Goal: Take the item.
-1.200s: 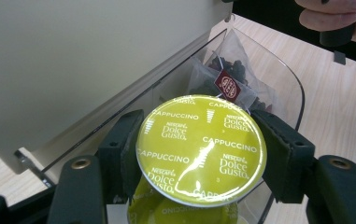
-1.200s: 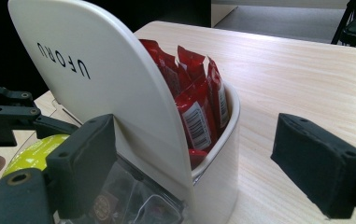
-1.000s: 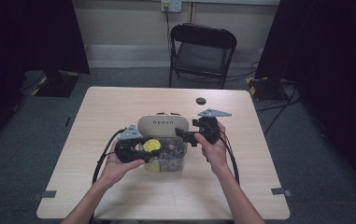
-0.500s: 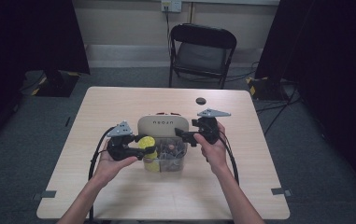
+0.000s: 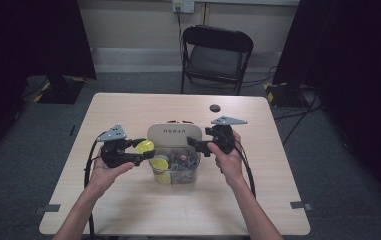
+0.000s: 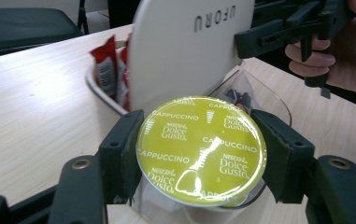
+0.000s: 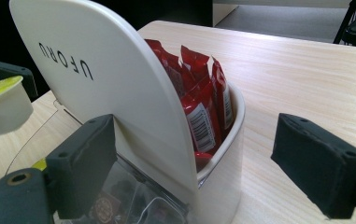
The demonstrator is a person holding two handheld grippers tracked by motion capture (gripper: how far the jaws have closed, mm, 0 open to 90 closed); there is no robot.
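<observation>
**Capsule held at an open storage box on a table**

High view: a person's two forearms enter from the bottom edge, each hand holding a black gripper over a light wooden table (image 5: pixel 128 210). Between the grippers stands a cream storage box (image 5: pixel 174 150) with its lid (image 5: pixel 174 134) raised upright; the lid bears the lettering "UFORU". The near part of the box is a clear compartment (image 5: pixel 180 167) holding small items, among them another yellow-topped capsule (image 5: pixel 160 163).

Left gripper (image 5: pixel 147 151): its jaws pinch a coffee capsule (image 5: pixel 144 147) by the sides, just left of the box. In the left gripper view the capsule (image 6: pixel 201 150) sits between the two black pads (image 6: pixel 122 154), its yellow-green foil top printed "CAPPUCCINO" and "NESCAFÉ Dolce Gusto". Behind it are the raised lid (image 6: pixel 185 51) and the clear compartment's rim (image 6: pixel 264 91).

Right gripper (image 5: pixel 194 144): held at the right side of the box. In the right gripper view its jaws stand spread wide, one on each side of the lid's edge, gripping nothing. Red sachets (image 7: pixel 199 102) stand upright in the rear cream compartment (image 7: pixel 227 154) behind the lid (image 7: pixel 105 84).

A small dark round object (image 5: pixel 215 108) lies on the far part of the table, well apart from the box. A black folding chair (image 5: pixel 217 55) stands beyond the table.
</observation>
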